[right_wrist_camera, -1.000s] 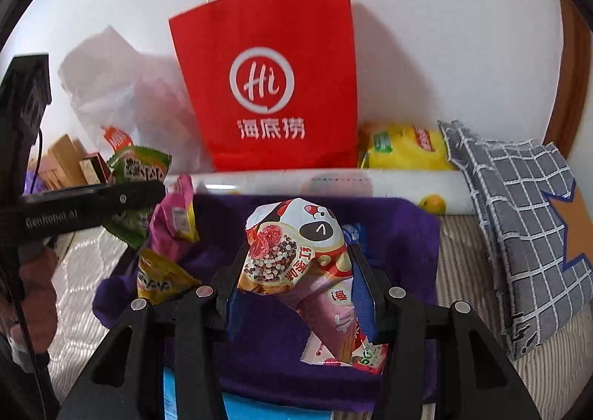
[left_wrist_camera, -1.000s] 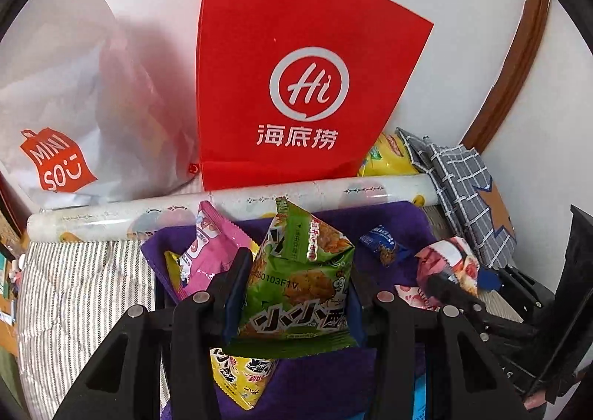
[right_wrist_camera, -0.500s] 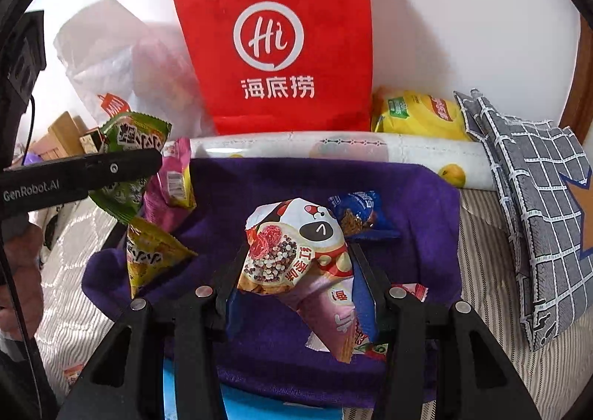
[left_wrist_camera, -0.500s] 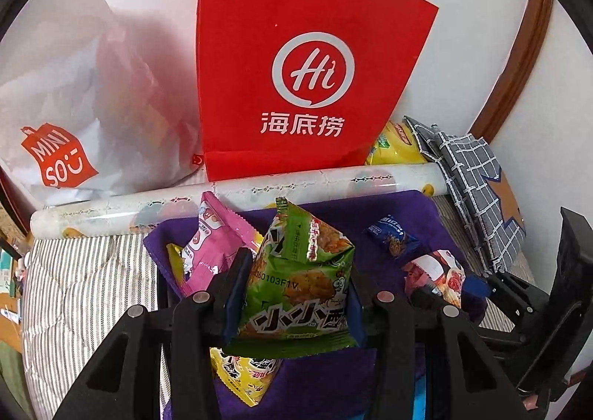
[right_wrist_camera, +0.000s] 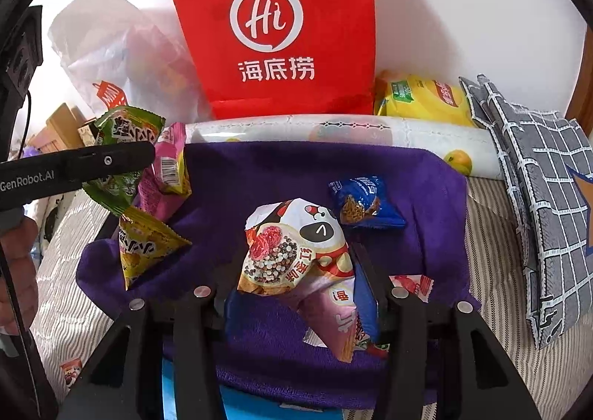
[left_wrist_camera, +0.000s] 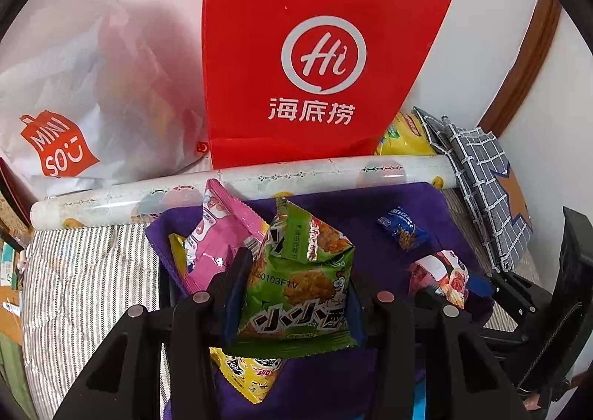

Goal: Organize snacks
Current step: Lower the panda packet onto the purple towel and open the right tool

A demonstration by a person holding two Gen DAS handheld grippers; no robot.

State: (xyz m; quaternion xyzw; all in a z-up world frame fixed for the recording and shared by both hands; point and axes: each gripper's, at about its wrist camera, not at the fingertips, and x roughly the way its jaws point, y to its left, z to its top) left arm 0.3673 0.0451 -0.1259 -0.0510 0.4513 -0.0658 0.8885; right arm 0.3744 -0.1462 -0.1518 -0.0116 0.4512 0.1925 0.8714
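Note:
My left gripper (left_wrist_camera: pixel 296 264) is shut on a green snack packet (left_wrist_camera: pixel 300 286) and holds it above the purple cloth (left_wrist_camera: pixel 352 212). My right gripper (right_wrist_camera: pixel 296 253) is shut on a white and pink snack packet (right_wrist_camera: pixel 296 260) above the same cloth (right_wrist_camera: pixel 259 190). On the cloth lie a pink packet (left_wrist_camera: pixel 215 238), a yellow packet (right_wrist_camera: pixel 144 249) and a small blue packet (right_wrist_camera: pixel 361 205). A red paper bag (right_wrist_camera: pixel 274 30) stands against the wall behind the cloth. The left gripper with its green packet (right_wrist_camera: pixel 118 160) shows at the left of the right wrist view.
A white plastic Miniso bag (left_wrist_camera: pixel 74 93) leans left of the red bag. A patterned roll (left_wrist_camera: pixel 241 182) lies between bags and cloth. A yellow chip bag (right_wrist_camera: pixel 422 97) and a grey checked pillow (right_wrist_camera: pixel 537 175) are at the right. Striped bedding (left_wrist_camera: pixel 81 271) surrounds the cloth.
Both grippers, each still holding its packet, have moved forward and tilted down, so the red bag looks larger and more of the purple cloth shows.

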